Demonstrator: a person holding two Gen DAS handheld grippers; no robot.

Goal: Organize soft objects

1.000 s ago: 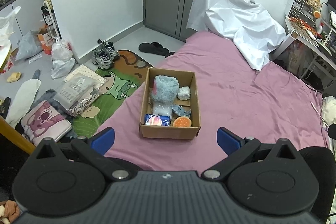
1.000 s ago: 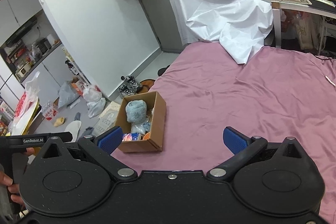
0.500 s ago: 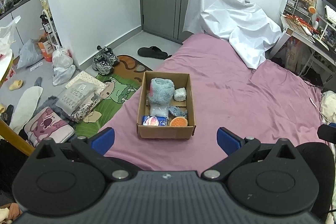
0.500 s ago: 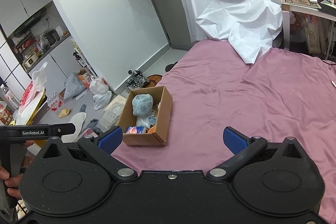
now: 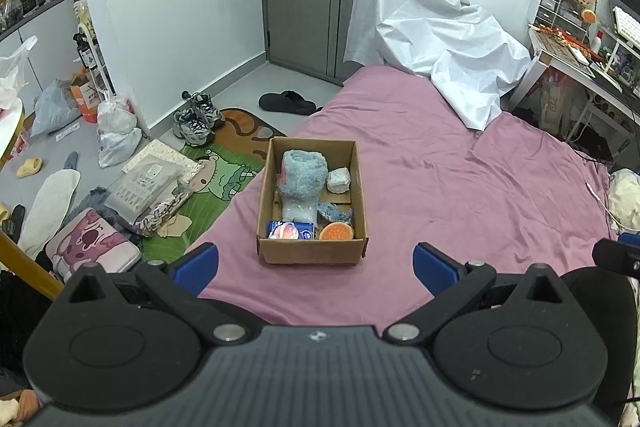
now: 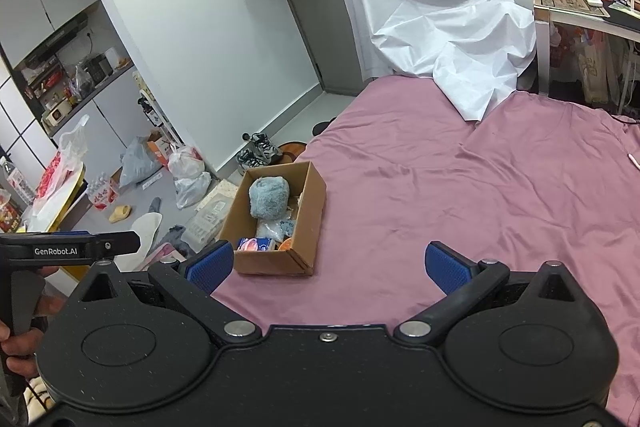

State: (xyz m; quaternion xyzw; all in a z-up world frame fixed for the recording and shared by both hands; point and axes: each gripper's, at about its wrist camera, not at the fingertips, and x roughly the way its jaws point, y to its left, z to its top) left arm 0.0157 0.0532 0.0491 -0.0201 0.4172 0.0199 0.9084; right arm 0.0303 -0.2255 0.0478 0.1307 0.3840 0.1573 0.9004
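Note:
A cardboard box (image 5: 312,254) stands on the purple bed near its left edge; it also shows in the right wrist view (image 6: 276,265). Inside lie a fluffy light-blue roll (image 5: 303,177), a white lump (image 5: 339,180), a clear bag (image 5: 297,213), a small blue-grey piece (image 5: 334,213), an orange round item (image 5: 336,231) and a blue packet (image 5: 290,230). My left gripper (image 5: 316,265) is open and empty, held back from the box. My right gripper (image 6: 328,265) is open and empty, to the right of the box.
A white sheet (image 5: 432,31) covers something at the bed's far end. A desk with clutter (image 5: 580,43) stands on the right. The floor on the left holds shoes (image 5: 196,119), bags (image 5: 118,135), packages and a green mat (image 5: 212,183).
Both grippers have drawn back and tilted up; the box looks smaller and farther, and more of the door and wall shows. Both grippers stay open.

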